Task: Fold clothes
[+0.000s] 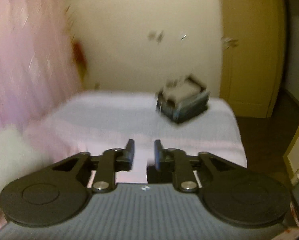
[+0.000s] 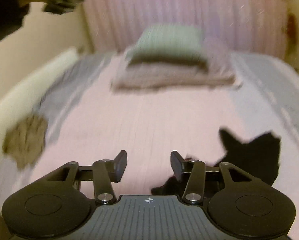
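Hovering above the bed [image 2: 141,124], both tools are standing open and empty: left tool [image 1: 144,152] narrowly parted, right tool [image 2: 148,163] wider. A black garment [image 2: 253,156] is lying just right of the right tool; folded clothes [image 2: 169,64] are stacked ahead. Pinching one clear edge should be easiest.

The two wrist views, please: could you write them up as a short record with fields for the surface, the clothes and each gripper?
surface: bed with a pink cover
folded pile: green piece on top of a brownish one, at the far end of the bed
loose garment: black cloth, lying on the cover by the right gripper
far item: boxy dark object on the bed, too blurred to name
left gripper: narrow gap, nothing between the fingers
right gripper: open, nothing between the fingers
image quality: both views motion-blurred
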Tool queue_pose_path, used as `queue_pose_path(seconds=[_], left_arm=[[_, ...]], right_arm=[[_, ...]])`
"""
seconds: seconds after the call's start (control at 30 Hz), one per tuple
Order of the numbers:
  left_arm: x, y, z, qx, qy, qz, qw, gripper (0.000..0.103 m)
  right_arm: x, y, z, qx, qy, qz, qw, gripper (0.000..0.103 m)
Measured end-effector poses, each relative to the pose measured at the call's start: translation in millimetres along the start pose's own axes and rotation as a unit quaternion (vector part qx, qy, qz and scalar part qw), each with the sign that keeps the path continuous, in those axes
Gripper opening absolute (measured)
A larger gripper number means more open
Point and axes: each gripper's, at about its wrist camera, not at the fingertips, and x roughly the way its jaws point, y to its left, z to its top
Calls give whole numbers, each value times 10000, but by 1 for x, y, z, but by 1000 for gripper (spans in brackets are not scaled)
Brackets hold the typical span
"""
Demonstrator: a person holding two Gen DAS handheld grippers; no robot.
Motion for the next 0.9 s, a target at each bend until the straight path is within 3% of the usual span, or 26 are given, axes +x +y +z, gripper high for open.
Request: queue_pose_path(seconds=[0.1, 0.17, 0.23, 0.4, 0.47, 0.6, 0.63, 0.77, 0.8, 0.9], left_arm=[[12, 11, -91, -861, 614, 229, 9941, 27], [22, 12, -153, -1489, 1000, 503, 9825, 29], [31, 10, -199, -2063, 1314, 744, 9668, 30], [47, -12, -288, -3407, 1843, 1090, 9155, 38], [54, -21, -314, -3952, 1926, 1197, 8902, 52], [80, -60, -343, -4828, 2084, 1430, 8385, 57], [85, -67, -346, -4978, 2064, 1479, 8293, 59], [101, -85, -350, -5366, 1965, 1642, 8041, 65], [106, -87, -350, -5439, 1954, 1688, 7984, 65], [123, -89, -346, -5610, 1935, 1721, 7863, 65]], right_arm=[[8, -19, -28, -320, 409, 10, 9987, 46], [16, -43, -33, -631, 616, -76, 9961, 47], [31, -79, -34, -930, 900, -13, 9916, 48], [85, -177, -32, -1859, 1380, 422, 9719, 51], [121, -210, -24, -2431, 1565, 777, 9541, 53], [183, -255, -11, -3722, 1871, 1301, 8997, 55], [202, -263, -6, -3917, 1958, 1415, 8878, 55], [247, -287, 1, -4706, 2420, 1787, 8295, 55], [259, -292, 2, -4738, 2611, 1921, 8188, 55], [281, -296, 3, -4658, 2991, 2241, 8021, 55]])
